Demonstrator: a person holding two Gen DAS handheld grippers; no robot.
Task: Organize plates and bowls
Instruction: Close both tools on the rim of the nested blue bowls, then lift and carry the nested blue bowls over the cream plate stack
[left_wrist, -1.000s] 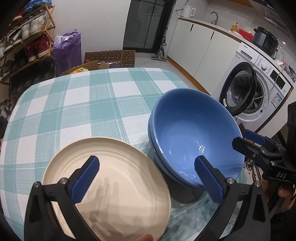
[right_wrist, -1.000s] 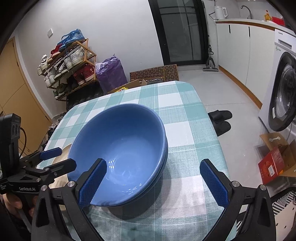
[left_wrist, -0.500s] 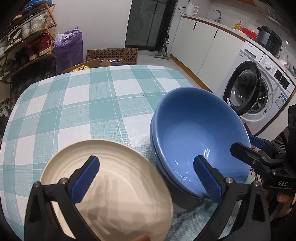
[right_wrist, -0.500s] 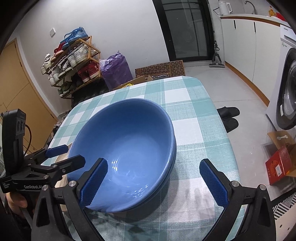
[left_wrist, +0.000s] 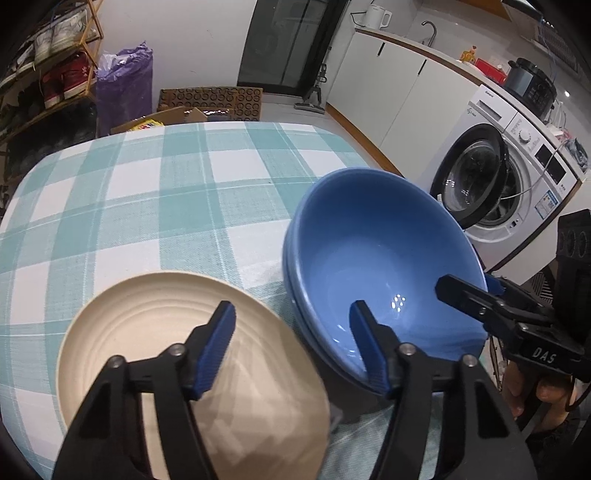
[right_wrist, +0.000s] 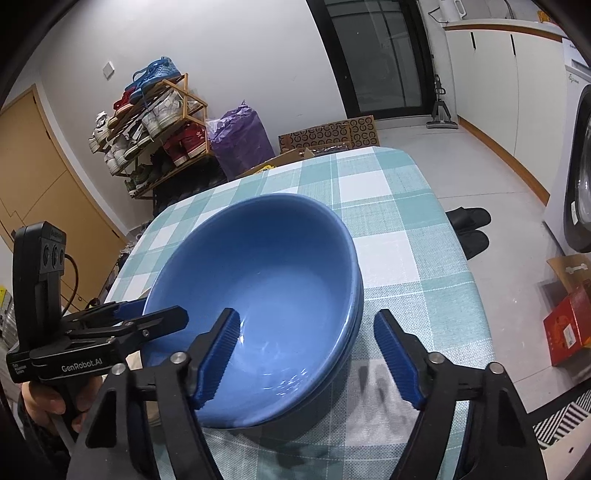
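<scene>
Two stacked blue bowls (left_wrist: 380, 254) stand on the checked tablecloth, with a cream ribbed plate (left_wrist: 147, 332) just to their left. My left gripper (left_wrist: 293, 343) hovers over the gap between them. One finger is above the plate and the other above the bowl's inside. Its jaws are closing and no pad touches anything. My right gripper (right_wrist: 306, 354) straddles the near right rim of the bowls (right_wrist: 266, 280), one finger inside and one outside. It is closing too, with its pads clear of the rim. Each gripper shows in the other's view: right gripper (left_wrist: 469, 286), left gripper (right_wrist: 155, 312).
The tablecloth (left_wrist: 147, 203) ends close behind the bowls on the right. A washing machine (left_wrist: 517, 166) with its door open stands beyond that edge. On the floor are black slippers (right_wrist: 469, 229) and a red box (right_wrist: 569, 328); a shoe rack (right_wrist: 147, 122) and a purple bag (right_wrist: 240, 136) stand at the back.
Both grippers' jaws have narrowed a good deal from wide open. The hands, bowls and plate have hardly shifted.
</scene>
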